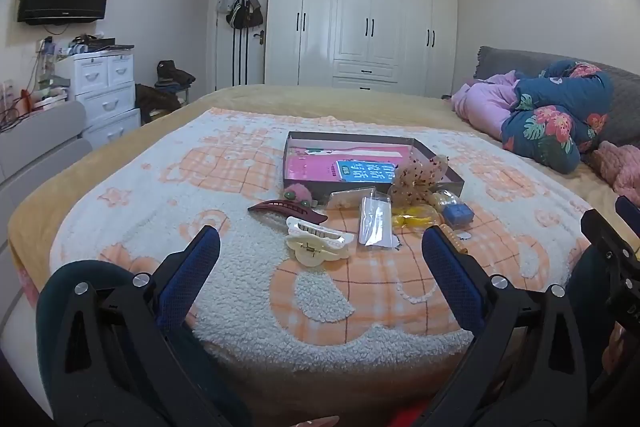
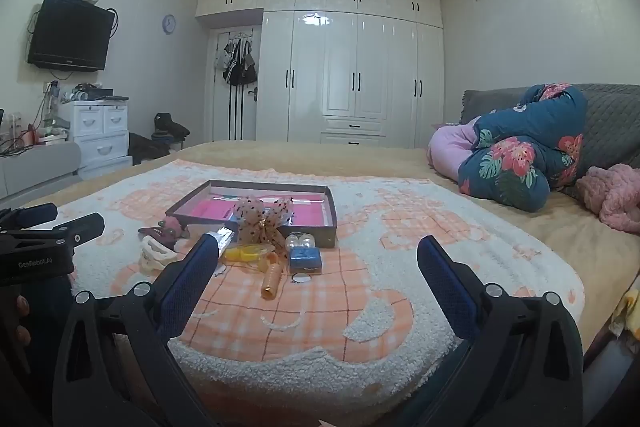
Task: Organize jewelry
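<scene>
So, step: nothing picked yet; sorting not begun.
Left gripper (image 1: 320,247): jaws spread, empty, facing the cream hair claw (image 1: 318,245).
Jewelry pile: on the bed blanket (image 2: 360,307), before the open box (image 2: 256,203).
Right gripper (image 2: 318,255): jaws spread, empty.
Next: I'd lower, pinch one piece, carry it boxward.

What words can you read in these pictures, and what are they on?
"GenRobot.AI": on the left tool's black body, seen from the right wrist view.
White characters on the blue label in the box: too blurred to read.
Small mark on the TV's lower edge: too small to read.
Letters on the right tool's body, at the left wrist view's edge: cut off, unreadable.
Clock: no readable numbers.
</scene>
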The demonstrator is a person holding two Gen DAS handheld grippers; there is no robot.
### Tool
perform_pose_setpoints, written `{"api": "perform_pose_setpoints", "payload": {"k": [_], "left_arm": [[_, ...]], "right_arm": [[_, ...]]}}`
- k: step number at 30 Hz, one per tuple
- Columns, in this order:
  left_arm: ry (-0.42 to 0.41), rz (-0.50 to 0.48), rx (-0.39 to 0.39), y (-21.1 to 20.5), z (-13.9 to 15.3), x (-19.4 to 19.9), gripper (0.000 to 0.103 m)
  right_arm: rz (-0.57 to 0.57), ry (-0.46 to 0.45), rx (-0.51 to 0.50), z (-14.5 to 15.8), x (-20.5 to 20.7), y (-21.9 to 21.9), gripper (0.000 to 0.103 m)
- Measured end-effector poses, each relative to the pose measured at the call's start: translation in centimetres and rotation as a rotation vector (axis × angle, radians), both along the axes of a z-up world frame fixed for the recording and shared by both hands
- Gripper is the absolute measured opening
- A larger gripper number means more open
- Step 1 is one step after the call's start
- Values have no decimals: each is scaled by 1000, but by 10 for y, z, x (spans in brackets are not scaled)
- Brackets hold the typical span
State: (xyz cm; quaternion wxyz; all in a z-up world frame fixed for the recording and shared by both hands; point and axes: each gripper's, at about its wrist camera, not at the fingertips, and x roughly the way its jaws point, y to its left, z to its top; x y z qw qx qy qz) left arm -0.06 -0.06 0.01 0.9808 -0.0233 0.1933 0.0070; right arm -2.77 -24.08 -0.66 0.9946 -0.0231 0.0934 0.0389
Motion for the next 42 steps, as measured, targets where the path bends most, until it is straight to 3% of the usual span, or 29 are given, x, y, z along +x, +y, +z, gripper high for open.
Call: {"api": "perform_pose_setpoints", "payload": {"k": [42], "left_arm": [[2,-7,-11,-5,5,3,92]], "right_arm": [[0,5,-2,-3,2,2,97]]}}
